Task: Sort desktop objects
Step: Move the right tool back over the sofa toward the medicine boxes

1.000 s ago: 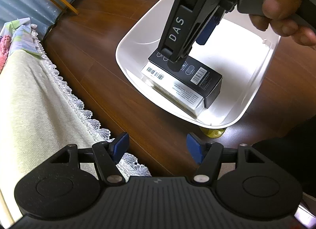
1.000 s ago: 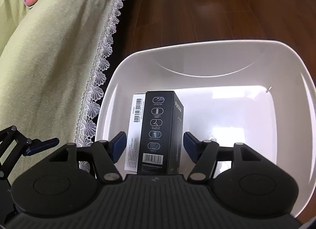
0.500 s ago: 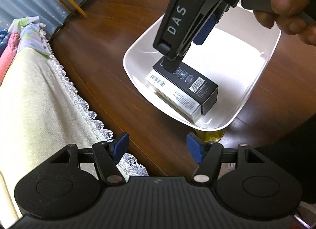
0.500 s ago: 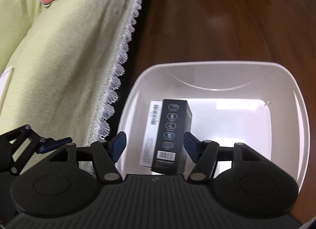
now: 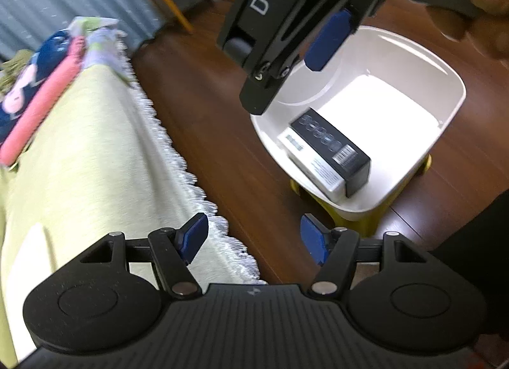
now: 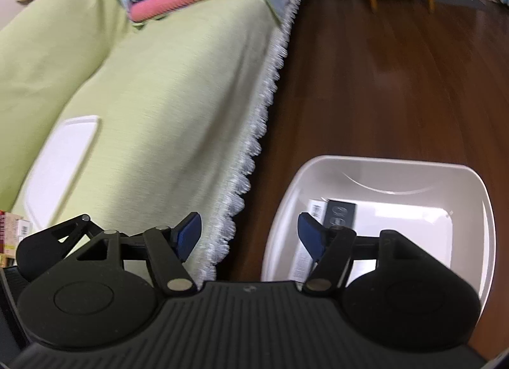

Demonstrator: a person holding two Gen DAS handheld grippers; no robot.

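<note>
Left wrist, right gripper marked "DAS" (fingers apart, empty), left gripper likewise.

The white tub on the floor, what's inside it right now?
In the white tub: a black box and a white box lying side by side against one wall. Whatever lies beneath them is hidden.

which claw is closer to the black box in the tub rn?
Right. The right claw hangs open above the white tub holding the black box; the left claw sits open farther back, near the couch cover's lace edge.
</note>
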